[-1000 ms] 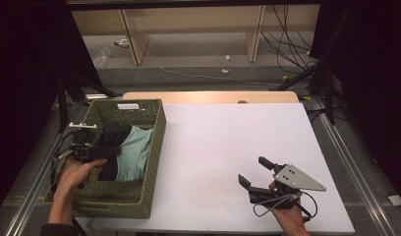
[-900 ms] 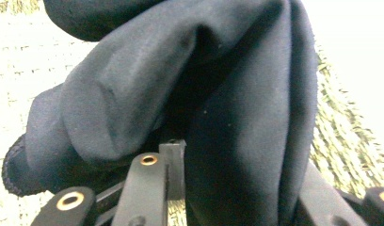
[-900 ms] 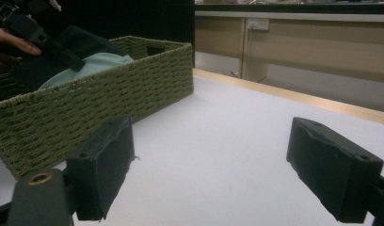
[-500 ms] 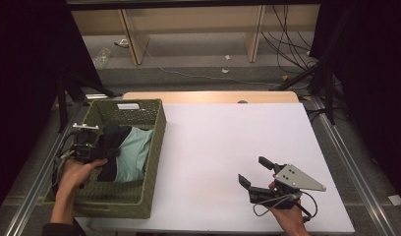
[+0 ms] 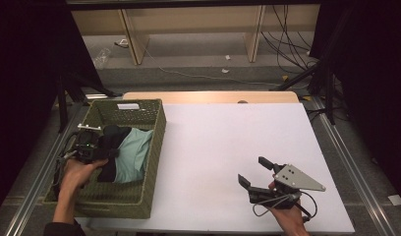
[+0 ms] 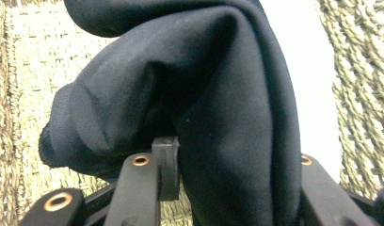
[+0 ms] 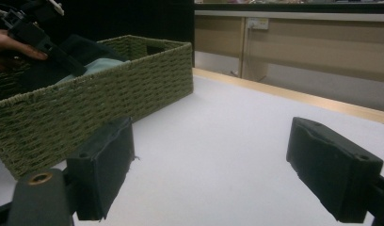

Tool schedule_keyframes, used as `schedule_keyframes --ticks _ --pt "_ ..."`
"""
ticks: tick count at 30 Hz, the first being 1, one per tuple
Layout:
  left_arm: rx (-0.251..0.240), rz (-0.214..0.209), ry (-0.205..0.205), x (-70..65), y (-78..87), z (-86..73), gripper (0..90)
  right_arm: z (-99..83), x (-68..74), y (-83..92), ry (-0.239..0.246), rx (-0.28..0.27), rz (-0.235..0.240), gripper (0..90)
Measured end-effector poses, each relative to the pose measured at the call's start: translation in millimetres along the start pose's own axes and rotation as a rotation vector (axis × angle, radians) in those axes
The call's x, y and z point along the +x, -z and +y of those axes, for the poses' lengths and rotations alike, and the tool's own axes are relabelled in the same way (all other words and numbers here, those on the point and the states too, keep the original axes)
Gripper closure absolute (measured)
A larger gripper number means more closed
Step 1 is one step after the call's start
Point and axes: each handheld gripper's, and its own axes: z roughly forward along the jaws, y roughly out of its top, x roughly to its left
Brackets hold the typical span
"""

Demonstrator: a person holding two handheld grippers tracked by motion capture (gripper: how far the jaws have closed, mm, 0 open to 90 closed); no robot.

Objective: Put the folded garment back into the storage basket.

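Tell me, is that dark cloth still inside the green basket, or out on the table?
Inside. The dark cloth lies in the green basket beside a pale one, with the left gripper closed on a fold.

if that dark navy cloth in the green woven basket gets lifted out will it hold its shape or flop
The dark navy cloth will probably flop: it bunches in soft folds around the left gripper, whose jaws are shut on it. It likely hangs and trails on lifting, perhaps dragging the pale teal cloth beside it in the green woven basket. It seems light and unbreakable.

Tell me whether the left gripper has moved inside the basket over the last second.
Barely. The left gripper stays over the dark cloth by the green basket's left wall, easing slightly toward the near end.
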Motion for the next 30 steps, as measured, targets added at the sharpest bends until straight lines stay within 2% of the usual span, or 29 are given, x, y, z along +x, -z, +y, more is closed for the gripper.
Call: schedule_keyframes --ticks 8,13,16,20,23,26,30 --pt "0.041 0.053 -0.025 -2.8 -3.9 -1.1 58.7 0.1 0.0 0.0 -0.001 -0.001 0.001 16.5" --pt "0.057 0.068 -0.02 -2.2 -6.0 -1.5 55.6 0.1 0.0 0.0 0.001 -0.002 0.001 16.6" --pt "0.064 0.089 -0.022 -3.5 -6.6 -1.1 51.2 0.2 0.0 -0.1 0.0 -0.001 0.001 16.5" --pt "0.083 0.104 0.005 -3.4 -9.6 -0.8 40.2 0.2 0.1 -0.2 0.005 -0.004 0.002 16.6" --pt "0.07 0.147 0.029 -1.9 -8.0 -0.1 33.3 0.2 -0.2 -0.1 0.004 -0.004 0.002 16.5" --pt "0.044 0.173 0.052 0.0 -4.9 0.2 27.0 0.3 -0.3 -0.1 0.003 -0.005 0.002 16.6" --pt "0.04 0.209 0.034 -1.1 -3.4 0.6 25.3 0.2 0.2 -0.1 0.005 -0.003 0.002 16.6"
